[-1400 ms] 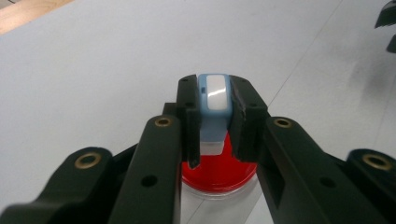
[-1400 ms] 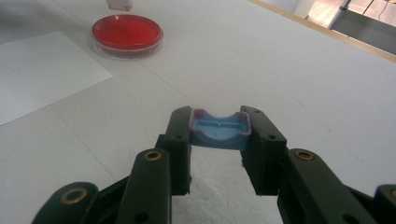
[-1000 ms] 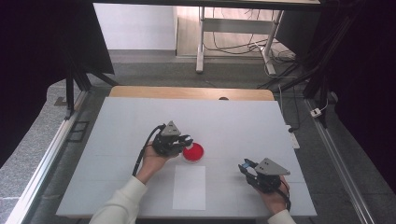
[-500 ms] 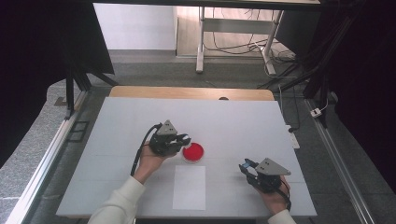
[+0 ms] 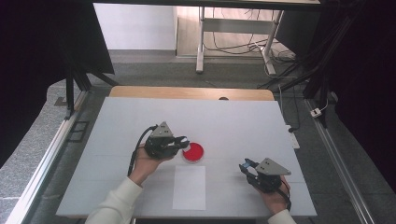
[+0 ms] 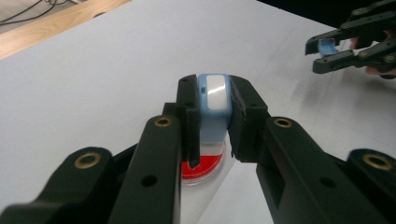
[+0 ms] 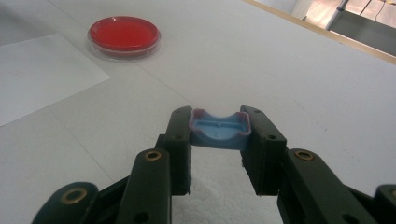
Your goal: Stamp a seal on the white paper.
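Observation:
A red-filled petri dish lies on the white table near its middle. My left gripper hovers just left of the dish, shut on a light blue piece with a white face. In the left gripper view the dish lies under the jaws. My right gripper rests near the front right, shut on a small blue cap-shaped piece. From the right gripper view the dish lies far off to the upper left.
A white paper sheet lies flat in front of the dish, also seen as the sheet left of the right jaws. A wooden strip borders the table's far edge. The other gripper shows far right.
The left gripper has shifted slightly to the left beside the dish. The right gripper, dish and paper have stayed in place.

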`<state>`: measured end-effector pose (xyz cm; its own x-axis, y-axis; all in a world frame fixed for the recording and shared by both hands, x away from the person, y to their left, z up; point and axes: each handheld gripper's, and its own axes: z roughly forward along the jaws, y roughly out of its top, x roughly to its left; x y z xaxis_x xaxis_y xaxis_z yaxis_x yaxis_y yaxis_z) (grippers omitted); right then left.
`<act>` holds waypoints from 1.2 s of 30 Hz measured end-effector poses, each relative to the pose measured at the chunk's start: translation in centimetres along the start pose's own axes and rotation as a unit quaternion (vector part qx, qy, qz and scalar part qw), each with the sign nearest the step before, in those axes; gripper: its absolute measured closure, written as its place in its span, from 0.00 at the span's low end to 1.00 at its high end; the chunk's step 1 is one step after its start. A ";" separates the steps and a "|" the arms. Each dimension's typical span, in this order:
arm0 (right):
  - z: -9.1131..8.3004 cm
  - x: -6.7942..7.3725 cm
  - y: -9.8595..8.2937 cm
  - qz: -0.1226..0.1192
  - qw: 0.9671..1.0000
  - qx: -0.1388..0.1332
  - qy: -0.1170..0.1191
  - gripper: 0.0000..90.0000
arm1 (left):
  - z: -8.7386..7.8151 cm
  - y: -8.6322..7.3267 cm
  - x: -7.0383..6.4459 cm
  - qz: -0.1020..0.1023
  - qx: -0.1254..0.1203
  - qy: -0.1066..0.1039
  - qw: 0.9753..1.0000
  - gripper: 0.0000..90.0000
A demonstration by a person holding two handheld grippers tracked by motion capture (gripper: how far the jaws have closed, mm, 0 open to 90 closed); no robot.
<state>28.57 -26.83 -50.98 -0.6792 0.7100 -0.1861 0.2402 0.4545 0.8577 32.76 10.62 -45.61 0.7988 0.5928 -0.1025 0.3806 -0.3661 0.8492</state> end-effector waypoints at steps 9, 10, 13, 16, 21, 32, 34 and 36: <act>0.0 0.0 0.0 0.000 1.000 0.003 -0.003 0.72 | -1.3 -0.1 -1.1 0.009 -0.006 -0.020 1.000 0.84; 0.0 0.0 0.0 0.000 1.000 0.001 0.000 0.72 | -1.4 -0.1 -1.3 0.011 -0.006 -0.021 1.000 0.84; 0.0 0.0 0.0 0.001 1.000 0.000 0.000 0.72 | -1.6 -0.2 -1.5 0.011 -0.006 -0.029 0.999 0.84; 0.0 0.0 0.0 0.000 1.000 0.000 0.000 0.72 | -1.7 -0.4 -1.7 0.010 -0.007 -0.036 0.999 0.84; 0.0 0.0 0.0 0.000 1.000 0.001 -0.001 0.72 | -1.9 -0.7 -1.8 0.001 -0.010 -0.045 0.999 0.84; 0.0 0.0 0.0 -0.001 1.000 0.002 -0.001 0.72 | -2.6 -1.5 -2.6 0.006 -0.007 -0.051 0.999 0.84; 0.0 0.0 0.0 0.000 1.000 0.000 -0.001 0.72 | -2.7 -1.7 -2.7 0.002 -0.008 -0.052 0.999 0.84; 0.0 0.0 0.0 -0.002 1.000 0.003 -0.001 0.72 | -2.8 -1.9 -2.8 0.002 -0.007 -0.053 0.999 0.84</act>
<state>28.57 -26.82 -51.01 -0.6781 0.7100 -0.1902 0.2415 0.4596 0.8547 28.50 11.60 -45.49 0.8460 0.5109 -0.1523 0.3709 -0.3589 0.8565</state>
